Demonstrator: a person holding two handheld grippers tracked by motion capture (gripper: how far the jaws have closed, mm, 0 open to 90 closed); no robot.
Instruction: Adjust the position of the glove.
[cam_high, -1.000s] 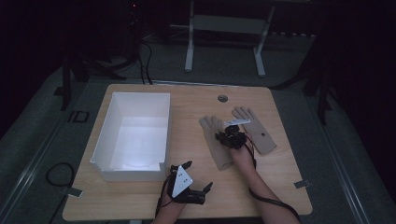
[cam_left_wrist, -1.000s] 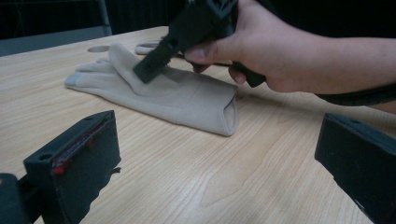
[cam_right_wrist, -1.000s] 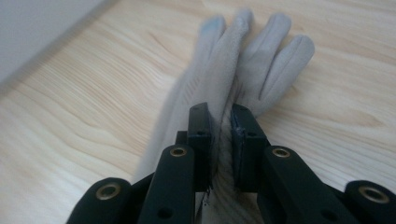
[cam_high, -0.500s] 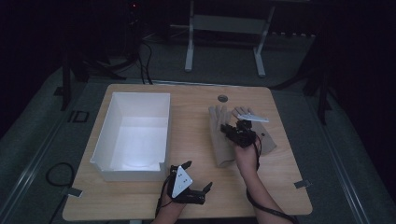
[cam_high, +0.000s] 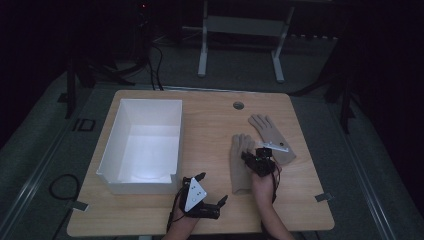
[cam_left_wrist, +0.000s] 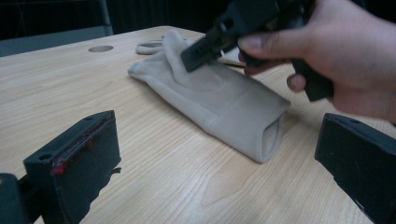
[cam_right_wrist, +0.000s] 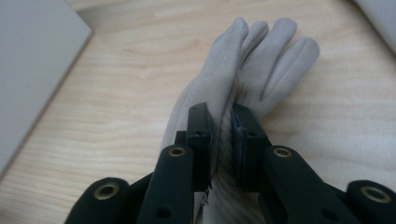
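Note:
Two beige gloves lie on the wooden table (cam_high: 210, 125). The near glove (cam_high: 239, 170) lies lengthwise, its cuff towards the front edge. My right gripper (cam_high: 248, 158) is shut on a raised fold of this near glove (cam_right_wrist: 261, 60), with cloth squeezed between the jaws of my right gripper (cam_right_wrist: 219, 122). The far glove (cam_high: 271, 136) lies flat beyond it. My left gripper (cam_high: 211, 188) rests near the front edge, open and holding nothing. From my left gripper (cam_left_wrist: 219, 140), the near glove (cam_left_wrist: 219, 102) lies ahead, and a hand (cam_left_wrist: 355, 51) holds the other gripper on it.
A white open box (cam_high: 150, 101) stands on the left half of the table, its corner (cam_right_wrist: 37, 60) visible left of the right gripper. A round cable hole (cam_high: 238, 105) sits near the far edge. Dark floor and a desk frame lie beyond.
The right gripper swung out to the right and came back towards the front edge, dragging the near glove with it. The far glove and the left gripper stayed put.

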